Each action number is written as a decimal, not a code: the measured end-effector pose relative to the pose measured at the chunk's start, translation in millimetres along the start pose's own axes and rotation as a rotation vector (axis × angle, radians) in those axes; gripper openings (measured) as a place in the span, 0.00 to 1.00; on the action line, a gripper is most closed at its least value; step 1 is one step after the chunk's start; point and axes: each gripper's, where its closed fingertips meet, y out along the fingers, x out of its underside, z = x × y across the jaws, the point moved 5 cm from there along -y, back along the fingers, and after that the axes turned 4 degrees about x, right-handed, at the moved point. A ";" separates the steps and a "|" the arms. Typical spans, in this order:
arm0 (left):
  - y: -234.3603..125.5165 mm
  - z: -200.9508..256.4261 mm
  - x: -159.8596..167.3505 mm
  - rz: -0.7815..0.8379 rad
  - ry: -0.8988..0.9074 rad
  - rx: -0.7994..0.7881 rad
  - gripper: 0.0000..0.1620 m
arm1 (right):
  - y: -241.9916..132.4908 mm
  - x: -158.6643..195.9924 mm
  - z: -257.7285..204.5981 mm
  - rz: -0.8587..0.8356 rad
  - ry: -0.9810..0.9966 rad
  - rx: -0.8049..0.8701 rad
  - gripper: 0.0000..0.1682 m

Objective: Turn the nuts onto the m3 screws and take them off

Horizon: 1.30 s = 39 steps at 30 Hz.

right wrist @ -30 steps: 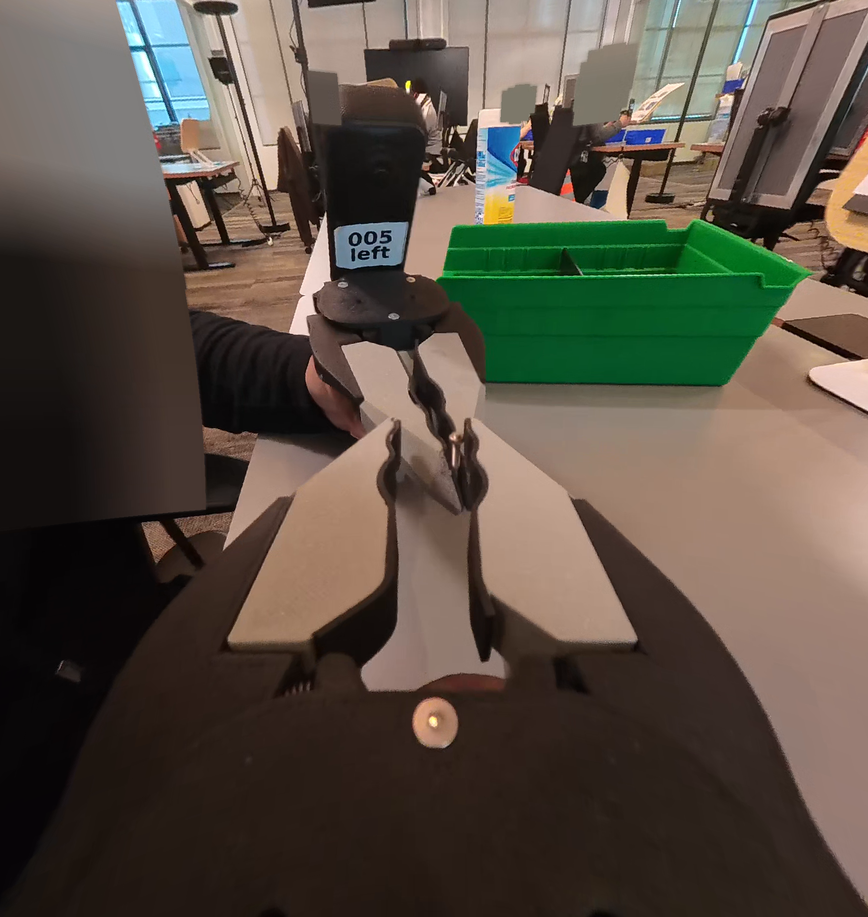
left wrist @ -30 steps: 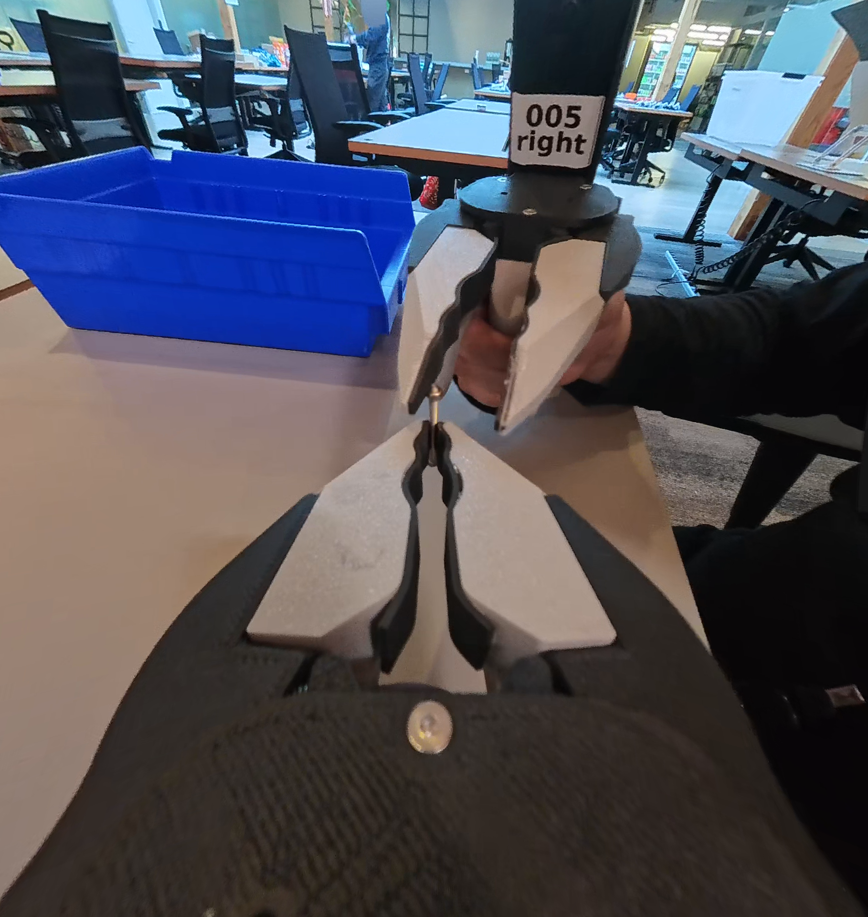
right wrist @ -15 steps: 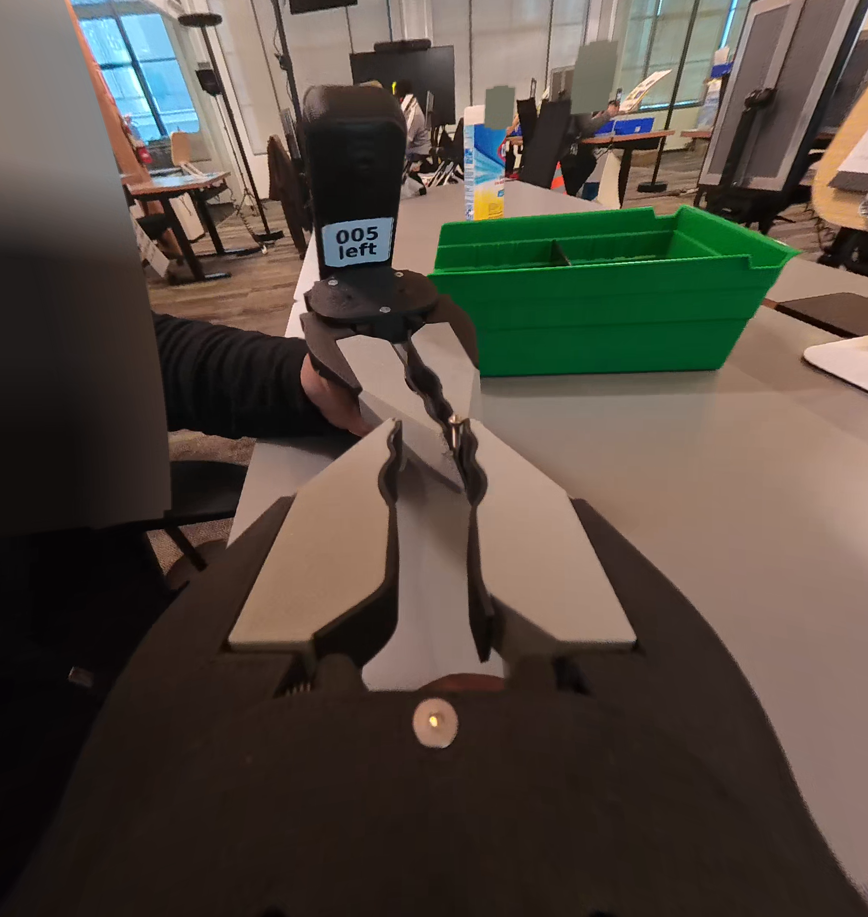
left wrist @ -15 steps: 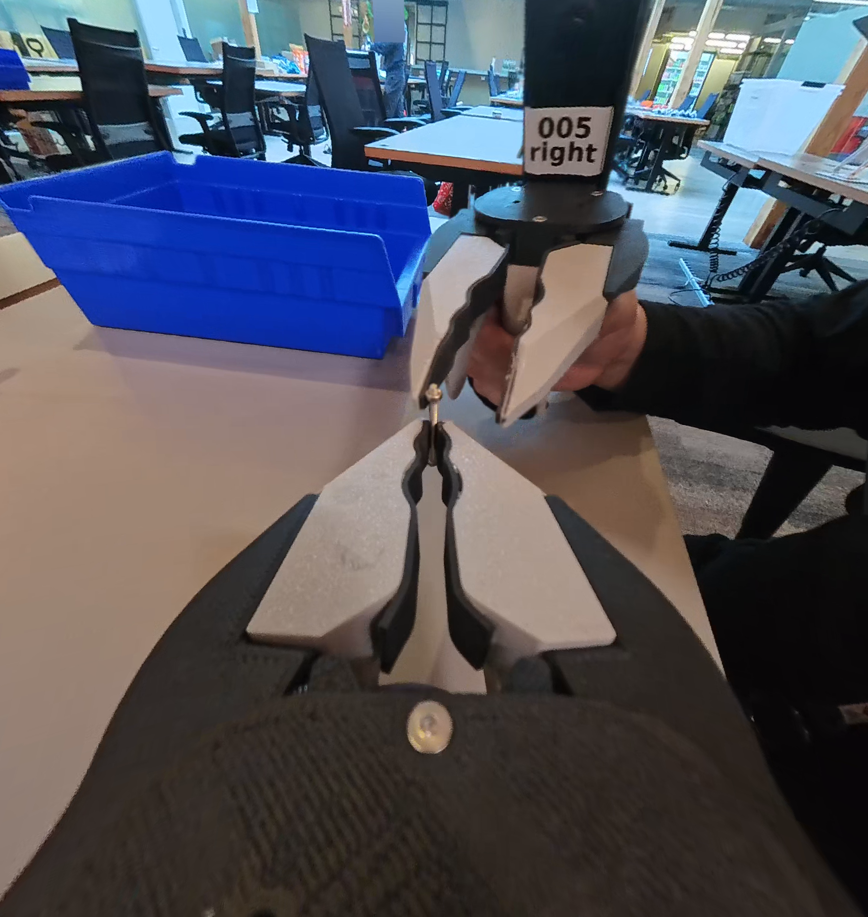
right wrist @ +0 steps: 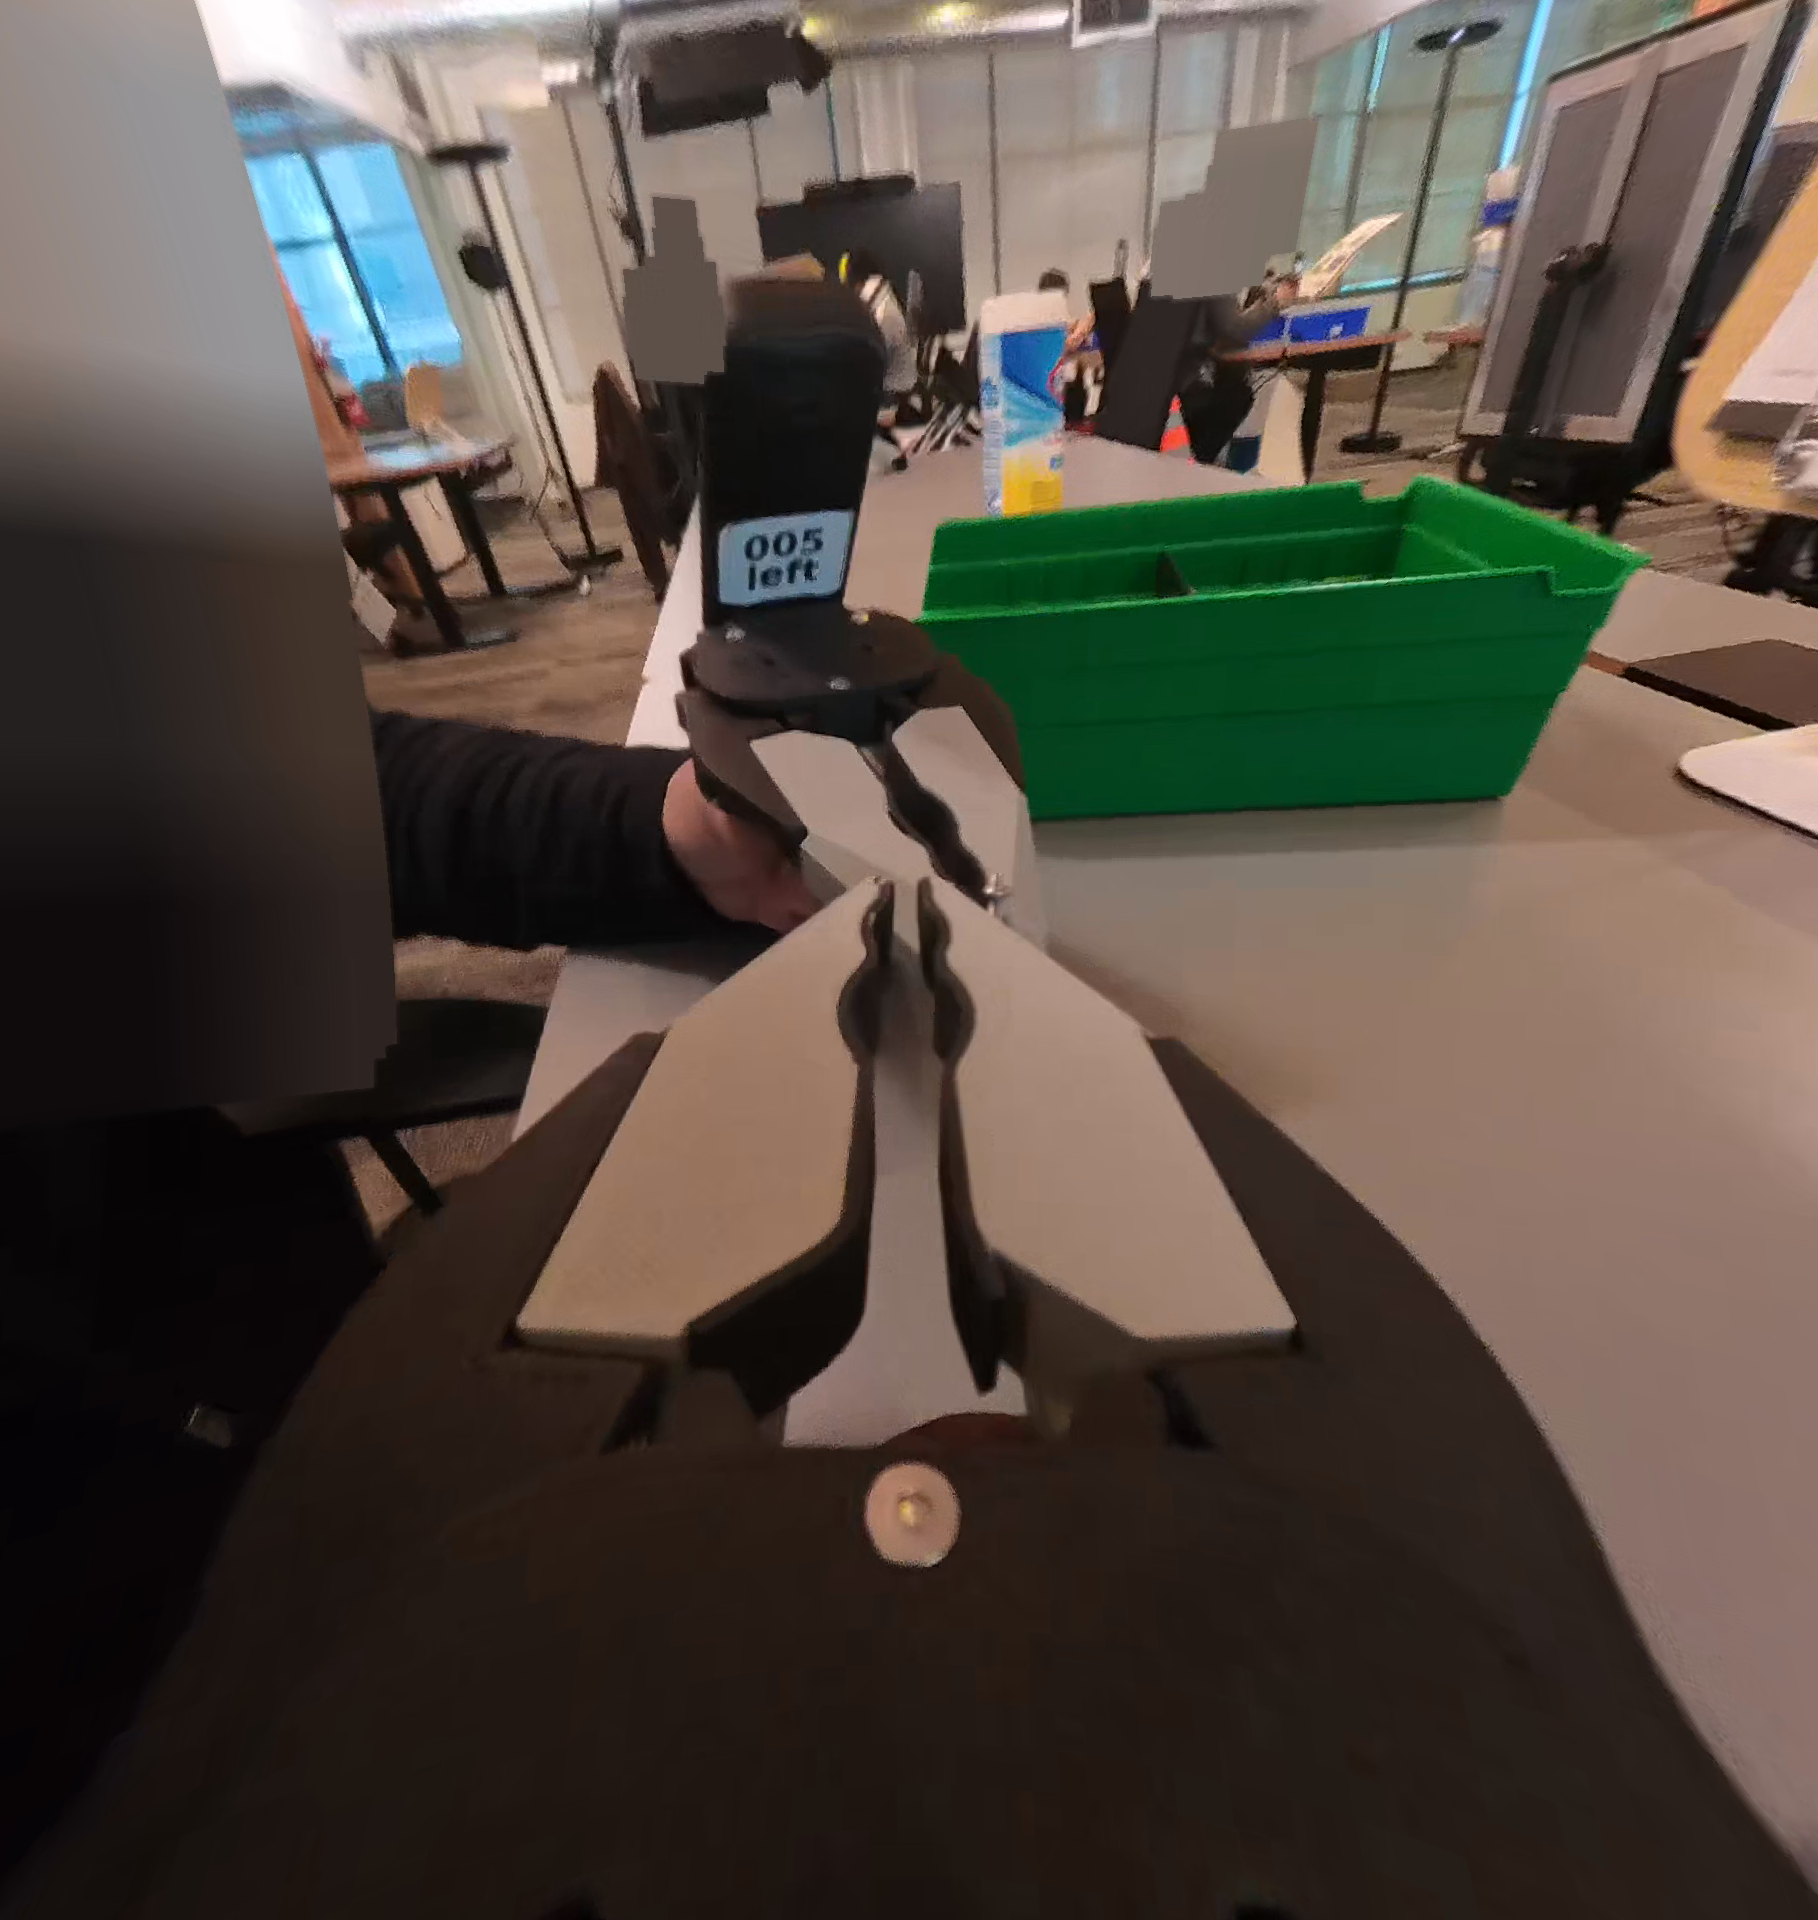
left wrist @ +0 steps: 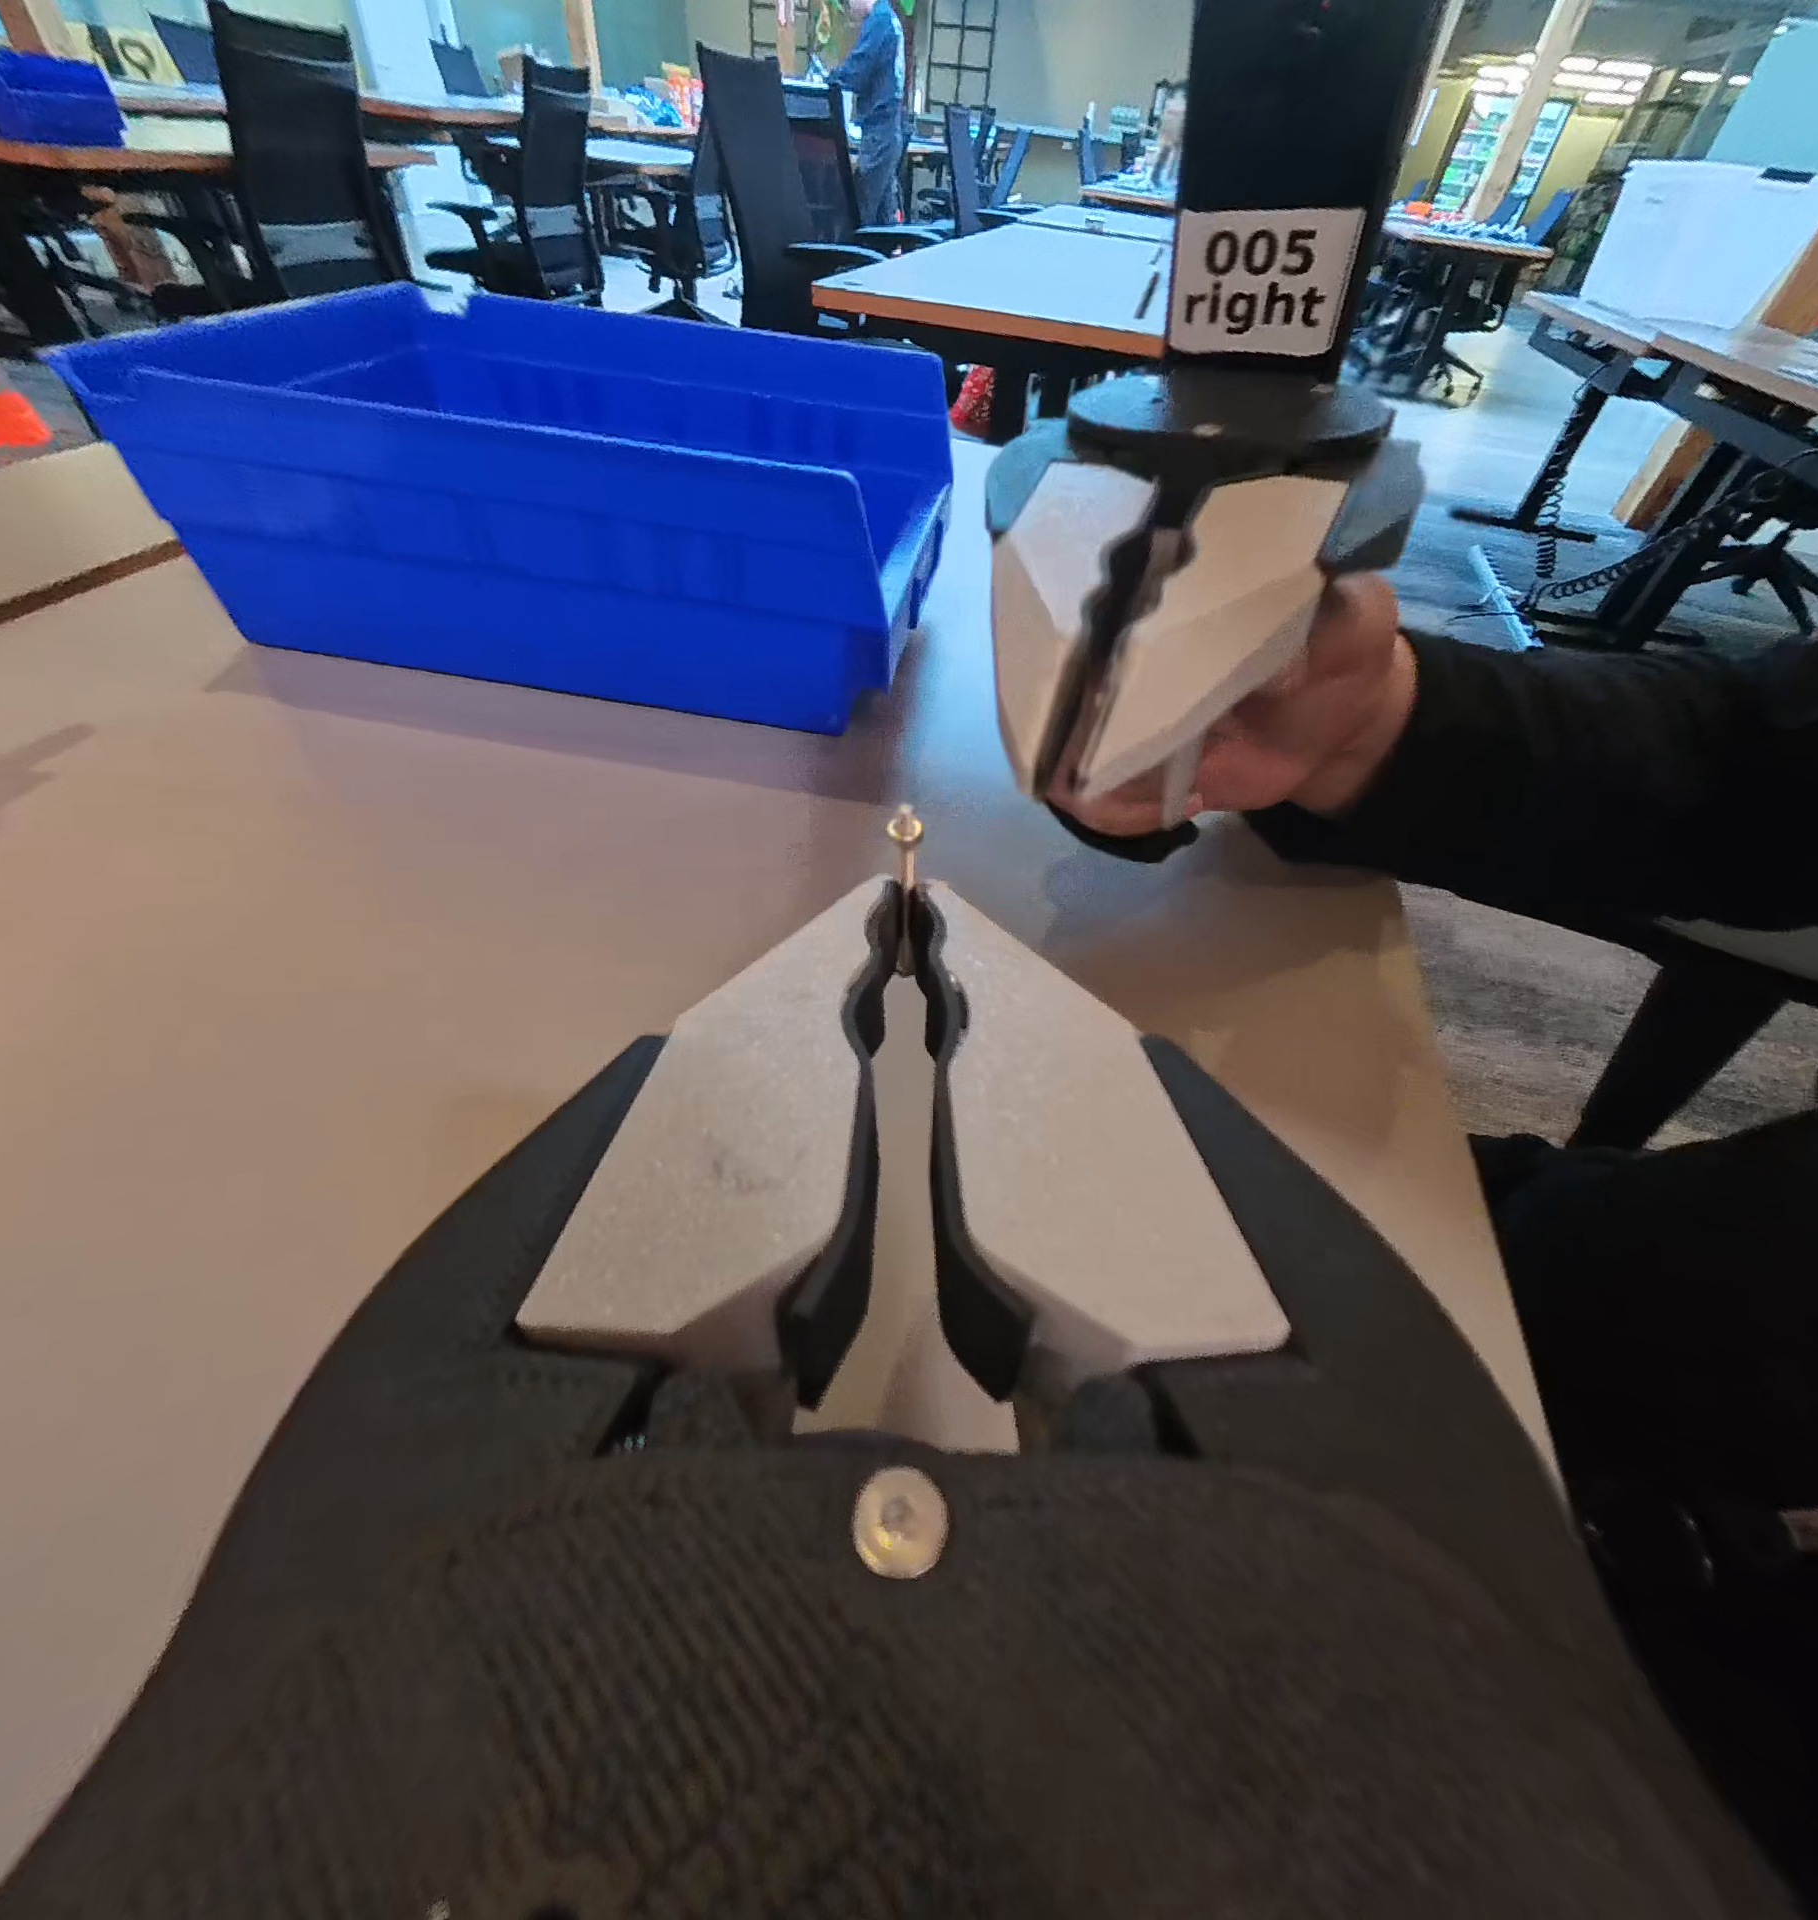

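My left gripper (left wrist: 905, 906) is shut on a small silver screw (left wrist: 906, 868) that points forward out of its fingertips. A nut (left wrist: 903, 828) sits near the screw's free end. My right gripper (right wrist: 905, 902) is shut, and I see nothing between its fingertips. In the left wrist view the right gripper (left wrist: 1059, 781) hangs to the right of the screw and a little behind it, clear of it. In the right wrist view the left gripper (right wrist: 983, 883) sits just behind my right fingertips, with the screw (right wrist: 996, 889) showing at its tip.
A blue bin (left wrist: 531, 582) stands on the grey table (left wrist: 365, 987) behind and left of the screw. A green bin (right wrist: 1248, 727) stands on the table's far side, with a white canister (right wrist: 1022, 416) behind it. A white board (right wrist: 1788, 774) lies at the right edge. One gripper's finger ends stand about 4 cm off the other's.
My right gripper stood open around the screw's tip and nut; it has drawn away to the side and shut. The nut stays on the screw. My left gripper still holds the screw.
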 end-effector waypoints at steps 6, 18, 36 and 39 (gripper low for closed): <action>2.7 5.0 0.0 0.000 -0.001 0.030 0.00 | 15.0 5.3 8.6 -0.062 0.024 0.053 0.18; -0.7 -2.1 -0.2 0.010 -0.036 0.005 0.00 | 5.9 1.2 16.2 -0.023 0.062 0.084 0.15; -0.6 -8.6 -0.3 0.010 -0.048 -0.060 0.17 | -67.9 -76.2 25.1 0.107 -0.129 0.520 0.01; 0.5 -8.1 0.7 -0.003 -0.043 -0.065 0.17 | -122.7 -101.0 57.1 -0.047 -0.279 0.856 0.01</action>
